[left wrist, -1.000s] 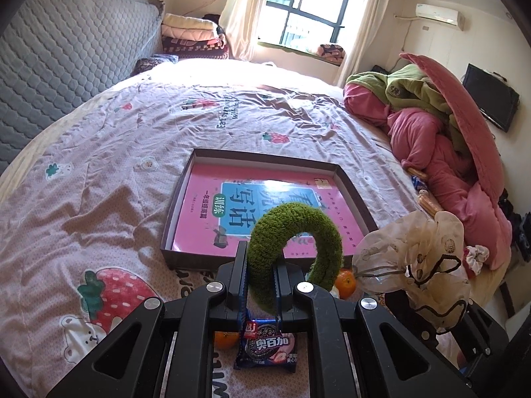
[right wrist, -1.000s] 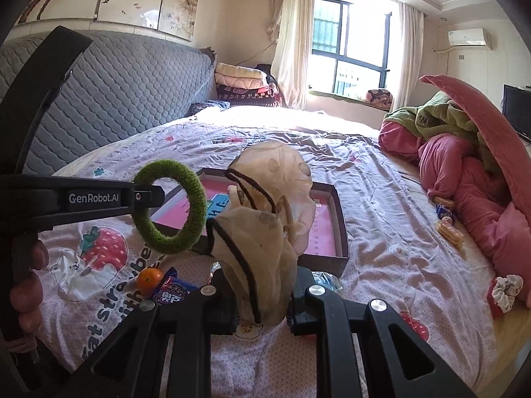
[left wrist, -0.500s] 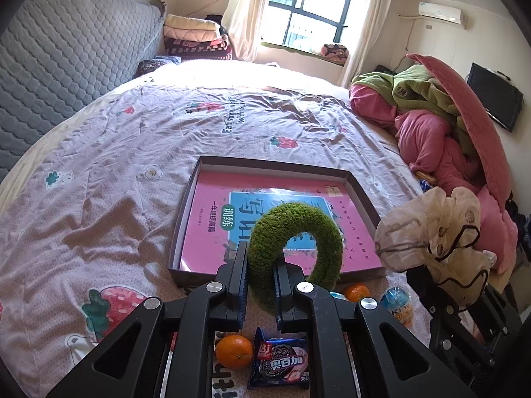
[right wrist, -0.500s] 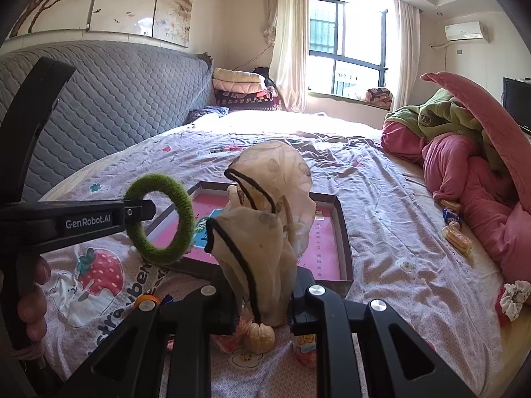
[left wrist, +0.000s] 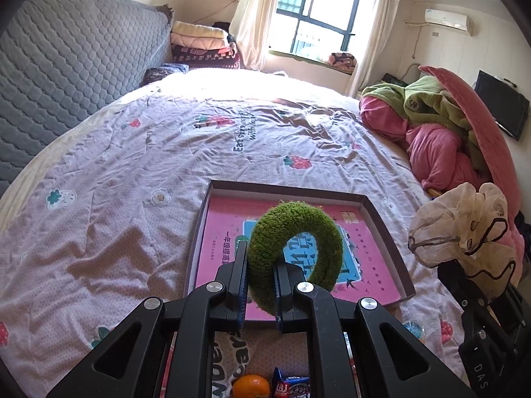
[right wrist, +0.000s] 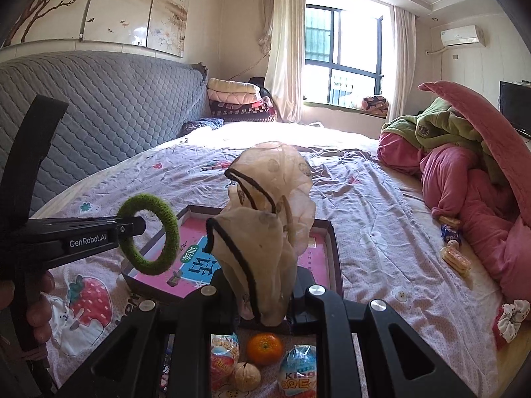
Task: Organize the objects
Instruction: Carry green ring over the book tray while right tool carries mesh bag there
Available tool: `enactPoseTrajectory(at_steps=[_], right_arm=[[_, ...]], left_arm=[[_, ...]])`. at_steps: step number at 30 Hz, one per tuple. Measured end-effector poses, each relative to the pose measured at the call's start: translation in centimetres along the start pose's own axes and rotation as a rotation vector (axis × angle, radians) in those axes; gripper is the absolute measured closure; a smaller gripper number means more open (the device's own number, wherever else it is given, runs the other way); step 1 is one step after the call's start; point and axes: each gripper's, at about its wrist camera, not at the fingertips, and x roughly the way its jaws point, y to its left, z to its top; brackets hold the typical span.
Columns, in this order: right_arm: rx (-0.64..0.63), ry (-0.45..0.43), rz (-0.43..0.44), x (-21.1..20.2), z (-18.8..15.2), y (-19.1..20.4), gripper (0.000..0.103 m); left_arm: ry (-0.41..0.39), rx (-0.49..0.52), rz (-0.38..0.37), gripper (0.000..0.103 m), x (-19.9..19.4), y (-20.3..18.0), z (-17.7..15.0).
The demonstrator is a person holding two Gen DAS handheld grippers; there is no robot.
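Scrunchies are being carried toward the shallow box (left wrist: 386,222) on the bed (left wrist: 132,172), judged to be the collecting place. The fuzzy green ring (left wrist: 295,242) is clamped by its lower arc in the left gripper (left wrist: 260,285), held upright above the box's near edge so it can be lowered inside. The sheer beige scrunchie (right wrist: 265,232) is pinched at its base in the right gripper (right wrist: 262,301), its ruffles standing up. A pink workbook (left wrist: 229,232) already lies in the box. An orange (right wrist: 264,348) and wrapped snacks (right wrist: 297,373) are left on the bedspread below.
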Motion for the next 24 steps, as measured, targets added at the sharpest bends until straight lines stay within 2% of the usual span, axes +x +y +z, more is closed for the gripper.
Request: enactPoseTrajectory(at_steps=[9,24], right_arm=[[-0.011,-0.031,0.002,0.2,1.6,-0.8,0.082],[-0.015,-0.031,0.002,2.3,3.8,-1.6,0.082]], left_arm=[[-0.038,-0.001,-0.01,0.091,0.5,-0.4,1.7],[-0.021,-0.013,-0.001,0.091,2.9,-0.4,3.5]])
